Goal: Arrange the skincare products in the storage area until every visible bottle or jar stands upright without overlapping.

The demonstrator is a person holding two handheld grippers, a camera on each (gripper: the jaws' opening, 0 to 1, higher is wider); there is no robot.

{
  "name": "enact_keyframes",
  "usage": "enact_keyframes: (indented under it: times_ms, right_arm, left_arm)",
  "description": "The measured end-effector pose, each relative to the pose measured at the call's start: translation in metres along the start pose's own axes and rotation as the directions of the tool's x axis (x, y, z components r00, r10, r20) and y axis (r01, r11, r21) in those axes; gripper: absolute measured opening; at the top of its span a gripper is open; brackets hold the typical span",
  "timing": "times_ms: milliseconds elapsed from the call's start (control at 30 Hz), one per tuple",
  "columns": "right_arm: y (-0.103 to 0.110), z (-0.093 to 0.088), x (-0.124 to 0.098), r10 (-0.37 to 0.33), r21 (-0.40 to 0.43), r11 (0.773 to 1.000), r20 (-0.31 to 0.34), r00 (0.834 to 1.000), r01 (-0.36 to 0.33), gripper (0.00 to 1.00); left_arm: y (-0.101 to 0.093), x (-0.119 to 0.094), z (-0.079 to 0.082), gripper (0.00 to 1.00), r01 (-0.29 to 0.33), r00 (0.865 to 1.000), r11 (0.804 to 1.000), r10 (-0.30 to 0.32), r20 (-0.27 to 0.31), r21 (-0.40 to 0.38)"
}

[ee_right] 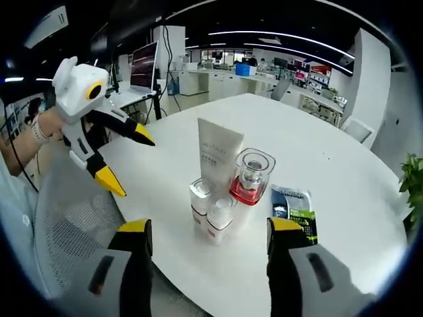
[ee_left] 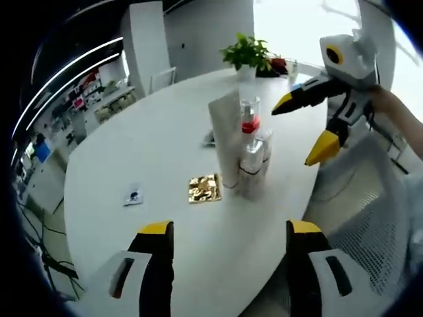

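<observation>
Left gripper view: left gripper (ee_left: 230, 247) hangs over the white table's (ee_left: 132, 145) near edge, jaws spread wide, nothing between them.
Right gripper (ee_right: 207, 244): jaws apart and empty, short of the products.
Skincare cluster: mid-table, all upright, packed touching one another.
Tube (ee_right: 219, 157): tall, white, flat-topped, standing on its cap.
Clear bottle (ee_right: 250, 179): red base, chunky transparent lid.
Small bottles (ee_right: 210, 210): two, white-capped, in front.
Gold packet (ee_left: 203, 188): flat, just beside the cluster.
Sachet (ee_right: 293, 206): dark and green, lying flat.

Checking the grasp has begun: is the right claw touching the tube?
Apart. The left gripper view shows the right claw open beside the tube, with bare table between.
</observation>
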State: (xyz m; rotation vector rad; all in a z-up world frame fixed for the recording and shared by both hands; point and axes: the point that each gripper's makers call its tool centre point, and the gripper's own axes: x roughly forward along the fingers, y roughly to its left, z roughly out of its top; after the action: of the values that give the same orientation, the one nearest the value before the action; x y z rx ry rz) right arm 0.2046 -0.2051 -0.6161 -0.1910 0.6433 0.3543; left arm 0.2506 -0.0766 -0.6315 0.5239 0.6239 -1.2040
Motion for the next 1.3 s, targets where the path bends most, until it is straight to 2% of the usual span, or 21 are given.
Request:
enact_keyframes:
  times_ms: [367,700,1000,1133,1300]
  right_arm:
    - [0.000,0.004,-0.003,-0.002,-0.008,1.000,0.004,1.000,0.002,0.85]
    - [0.001,0.014,-0.001,-0.006,-0.014,1.000,0.036,0.999,0.006,0.95]
    - [0.000,0.014,0.000,-0.007,-0.017,1.000,0.040,0.999,0.007,1.00]
    - [-0.002,0.012,0.001,-0.008,-0.011,1.000,0.037,0.999,0.009,1.00]
    - [-0.007,0.008,0.003,-0.008,0.000,1.000,0.031,0.999,0.008,1.00]
  left_arm:
    - [0.007,-0.013,0.000,0.80,-0.008,1.000,1.000,0.008,0.018,-0.016]
    - [0.010,-0.019,-0.002,0.89,-0.020,1.000,1.000,0.020,0.023,-0.019]
    - [0.012,-0.020,-0.003,0.97,-0.036,0.999,0.999,0.037,0.025,-0.039]
    - [0.010,-0.018,-0.005,0.97,-0.016,0.999,0.998,0.018,0.031,-0.059]
    - [0.010,-0.015,-0.007,0.97,-0.025,0.999,0.997,0.026,0.018,-0.069]
